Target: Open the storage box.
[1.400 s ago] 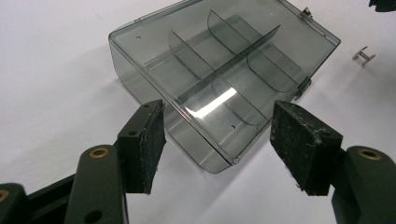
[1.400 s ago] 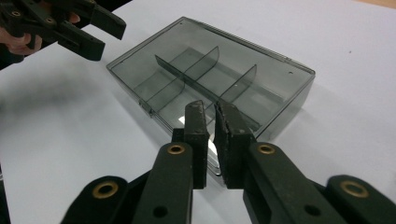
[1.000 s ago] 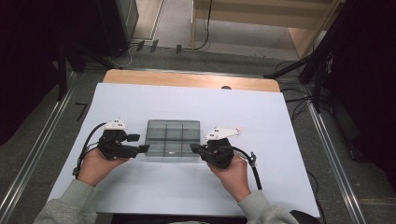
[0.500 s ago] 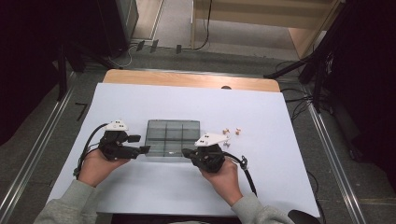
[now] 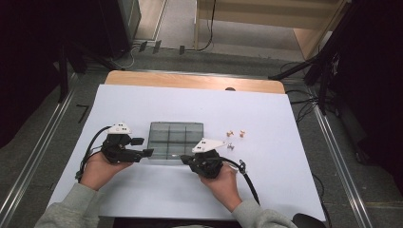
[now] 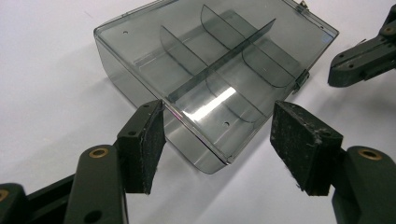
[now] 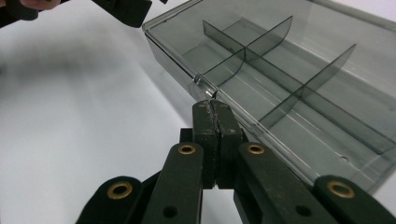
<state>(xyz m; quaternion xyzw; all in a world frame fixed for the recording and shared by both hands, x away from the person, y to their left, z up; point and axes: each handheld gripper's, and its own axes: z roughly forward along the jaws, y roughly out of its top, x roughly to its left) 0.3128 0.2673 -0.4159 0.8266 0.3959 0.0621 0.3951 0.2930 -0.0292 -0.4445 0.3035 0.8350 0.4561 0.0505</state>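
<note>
Two grippers at a clear divided box on a white-covered desk.

The left gripper point(image 5: 146, 152) sits at the left near corner of the smoky clear box point(image 5: 176, 142), its jaws apart with the corner between them; the right pad stands clear of the plastic, the left pad is just at the wall. The box lies flat mid-desk point(image 5: 285, 123), lid closed, dividers splitting it into compartments. The right gripper point(image 7: 215, 109) has its jaws pressed together on nothing, tips just at the box's front-edge latch tab. Right of the box, several small screws point(image 5: 235, 135) lie loose.
</note>
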